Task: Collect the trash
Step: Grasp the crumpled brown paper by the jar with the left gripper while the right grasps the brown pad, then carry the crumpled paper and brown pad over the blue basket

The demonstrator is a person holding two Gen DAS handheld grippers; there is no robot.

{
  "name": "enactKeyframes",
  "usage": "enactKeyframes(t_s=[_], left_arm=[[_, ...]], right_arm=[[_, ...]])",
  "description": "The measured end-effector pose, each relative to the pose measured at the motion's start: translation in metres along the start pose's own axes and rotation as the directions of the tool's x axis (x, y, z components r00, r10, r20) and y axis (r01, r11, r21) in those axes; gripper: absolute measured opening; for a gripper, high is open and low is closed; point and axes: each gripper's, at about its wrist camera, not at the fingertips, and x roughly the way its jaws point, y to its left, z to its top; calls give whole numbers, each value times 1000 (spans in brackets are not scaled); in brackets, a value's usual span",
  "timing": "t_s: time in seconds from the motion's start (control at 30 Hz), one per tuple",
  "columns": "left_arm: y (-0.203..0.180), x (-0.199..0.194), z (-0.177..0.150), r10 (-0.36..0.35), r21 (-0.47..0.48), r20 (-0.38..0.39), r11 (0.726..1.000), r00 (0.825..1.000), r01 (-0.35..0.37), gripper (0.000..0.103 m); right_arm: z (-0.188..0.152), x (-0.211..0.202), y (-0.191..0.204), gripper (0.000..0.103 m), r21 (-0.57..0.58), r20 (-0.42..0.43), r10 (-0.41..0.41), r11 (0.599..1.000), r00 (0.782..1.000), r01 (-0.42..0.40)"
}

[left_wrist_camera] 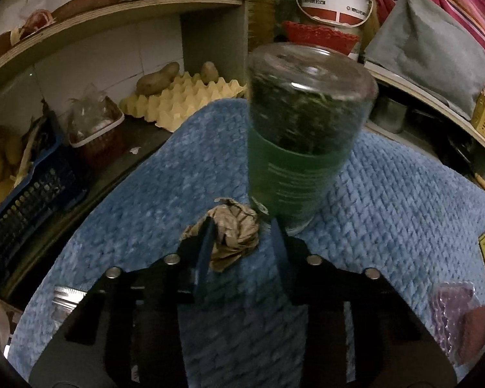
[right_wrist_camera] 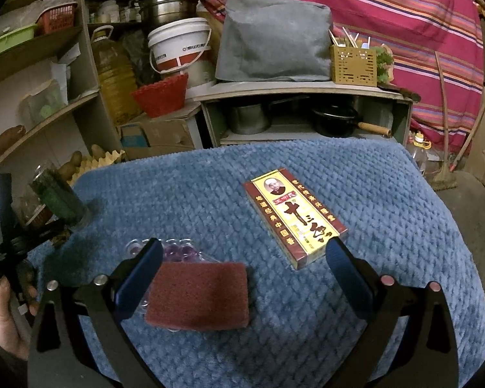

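One crumpled brown paper wad (left_wrist_camera: 234, 234) between half-spread left tongs (left_wrist_camera: 241, 226); right tongs (right_wrist_camera: 242, 260) wide apart.

Crumpled brown paper wad (left_wrist_camera: 232, 234) on blue blanket, touching jar base, betw. left tongs' fingers.

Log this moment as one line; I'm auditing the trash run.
left gripper: open around crumpled paper | right gripper: open above scouring pad | jar: upright beside paper | box: untouched
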Motion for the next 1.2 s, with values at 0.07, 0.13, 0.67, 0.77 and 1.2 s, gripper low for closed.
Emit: enactKeyframes(t_s=[0.07,0.13,0.67,0.77,1.2], left_arm=[[2,-2,-1,-8,-6,-1,1000,1000,8,20],[4,-3,-1,-24,-15,-1,1000,1000,24,18],[6,-33,-4,-116,-33,12,993,993,116,12],[-5,-39,-7,-147,-1,10,989,989,147,12],[-32,-41,-13,-219,104,1,970,976,218,11]], right_arm=[[0,0,0,98,-2,-1,0,1000,1000,0],[-1,0,0,98,-3,0,-2,1000,1000,2],[-2,-1,8,98,-41,10,-9,999,1000,9],[-5,1,14,98,-59,3,-6,998,1000,6],[-25,26,43,98,-153,-124,-46,988,991,27]])
